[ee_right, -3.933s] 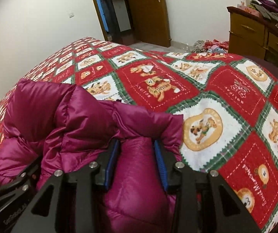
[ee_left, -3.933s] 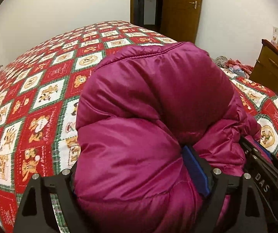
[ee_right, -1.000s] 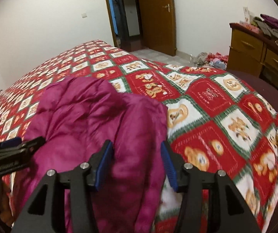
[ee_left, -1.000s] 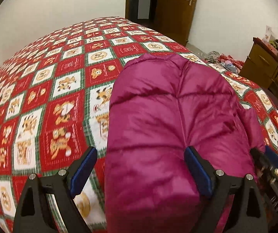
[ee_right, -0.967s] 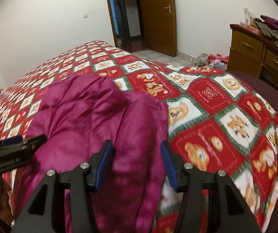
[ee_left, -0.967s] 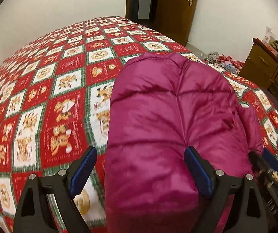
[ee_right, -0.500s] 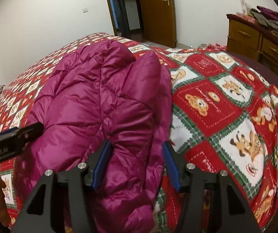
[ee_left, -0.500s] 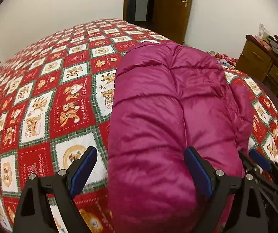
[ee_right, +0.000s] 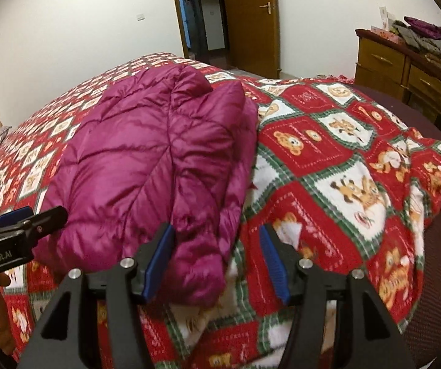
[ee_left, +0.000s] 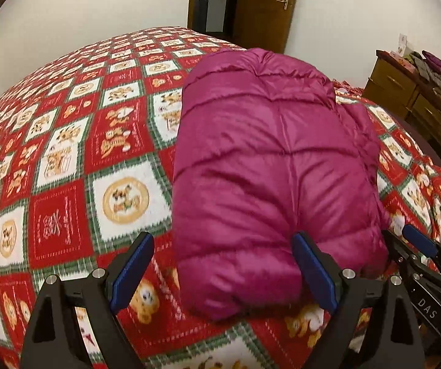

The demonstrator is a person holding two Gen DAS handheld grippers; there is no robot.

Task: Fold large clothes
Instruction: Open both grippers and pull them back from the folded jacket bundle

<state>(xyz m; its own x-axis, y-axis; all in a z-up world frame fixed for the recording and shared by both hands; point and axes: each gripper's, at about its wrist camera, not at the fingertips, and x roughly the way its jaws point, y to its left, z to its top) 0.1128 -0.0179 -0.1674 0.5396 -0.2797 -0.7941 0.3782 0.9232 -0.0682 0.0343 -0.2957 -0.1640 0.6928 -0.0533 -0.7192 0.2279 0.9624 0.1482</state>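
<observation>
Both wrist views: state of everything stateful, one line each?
Purple down jacket: folded into a bundle, lying on the bed, not gripped.
Left gripper: open, jaws around the bundle's near corner, pads not pressing.
Right gripper: jaws opening, jacket's near edge between them, not pinched.
Bedspread: rumpled at the near right corner.
Wooden door: ajar.
Dresser drawers: closed.

Open quilt [ee_left: 66,160] lies left of the folded jacket [ee_left: 269,160]; a dresser [ee_right: 405,67] seemingly crowds the right.
</observation>
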